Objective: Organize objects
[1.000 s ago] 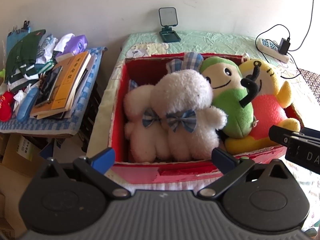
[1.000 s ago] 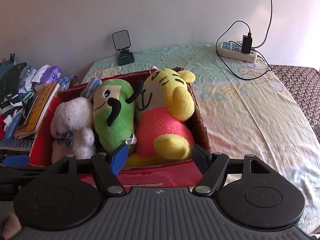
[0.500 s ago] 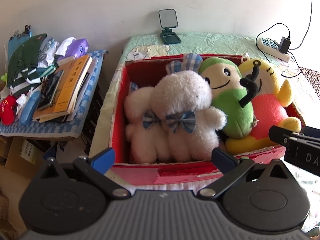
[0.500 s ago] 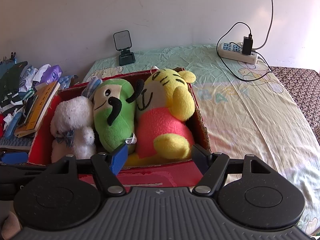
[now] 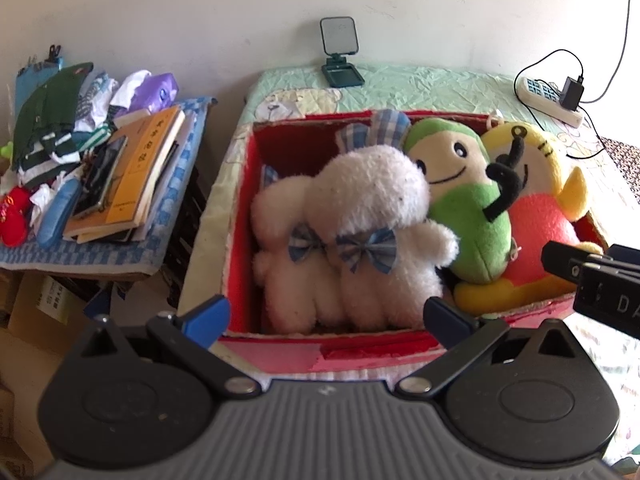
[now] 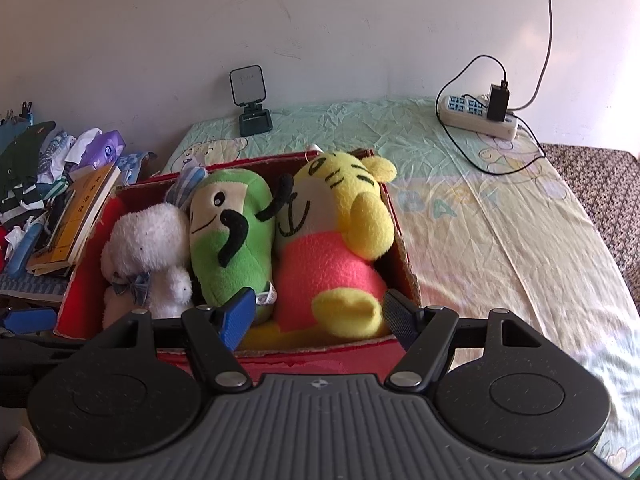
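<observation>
A red cardboard box [image 5: 304,354] [image 6: 320,360] stands on the bed and holds plush toys side by side: two white rabbits with blue checked bows [image 5: 360,248] [image 6: 148,248], a green doll [image 5: 468,216] [image 6: 232,240] and a yellow and pink tiger [image 5: 536,216] [image 6: 332,248]. My left gripper [image 5: 326,316] is open and empty, just in front of the box's near wall, before the rabbits. My right gripper [image 6: 320,312] is open and empty at the near wall, before the tiger's foot. The right gripper's side shows in the left wrist view [image 5: 592,276].
A side table [image 5: 80,256] on the left carries books [image 5: 132,176], clothes and a tissue pack. A phone stand [image 6: 250,100] and a power strip with cable [image 6: 480,116] sit on the bed near the wall. The sheet [image 6: 500,240] extends right of the box.
Both grippers have drawn back slightly from the box; the scene sits a little lower in both views. Nothing was grasped or released.
</observation>
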### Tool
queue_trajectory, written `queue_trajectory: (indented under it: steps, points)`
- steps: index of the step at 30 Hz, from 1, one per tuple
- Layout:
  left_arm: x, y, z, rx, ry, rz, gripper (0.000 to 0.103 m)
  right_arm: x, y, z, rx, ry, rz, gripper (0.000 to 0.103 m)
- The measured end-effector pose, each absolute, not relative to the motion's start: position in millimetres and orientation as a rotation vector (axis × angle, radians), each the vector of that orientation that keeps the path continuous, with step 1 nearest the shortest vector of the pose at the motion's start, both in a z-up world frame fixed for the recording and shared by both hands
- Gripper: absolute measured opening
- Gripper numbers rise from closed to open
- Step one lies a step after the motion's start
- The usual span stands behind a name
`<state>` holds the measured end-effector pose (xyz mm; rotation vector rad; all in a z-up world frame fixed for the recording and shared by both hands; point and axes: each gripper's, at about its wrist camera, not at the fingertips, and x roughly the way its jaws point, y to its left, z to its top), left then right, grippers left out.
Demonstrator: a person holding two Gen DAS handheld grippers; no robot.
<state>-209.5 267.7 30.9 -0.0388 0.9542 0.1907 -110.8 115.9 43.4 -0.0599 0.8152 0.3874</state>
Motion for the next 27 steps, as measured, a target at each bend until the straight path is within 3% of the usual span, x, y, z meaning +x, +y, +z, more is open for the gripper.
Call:
queue_trajectory:
  steps: [27]
  points:
    - [-199, 269, 41, -0.026, 0.928, 0.18, 0.103, -96, 116, 45, -0.065, 0.864, 0.365, 0.073]
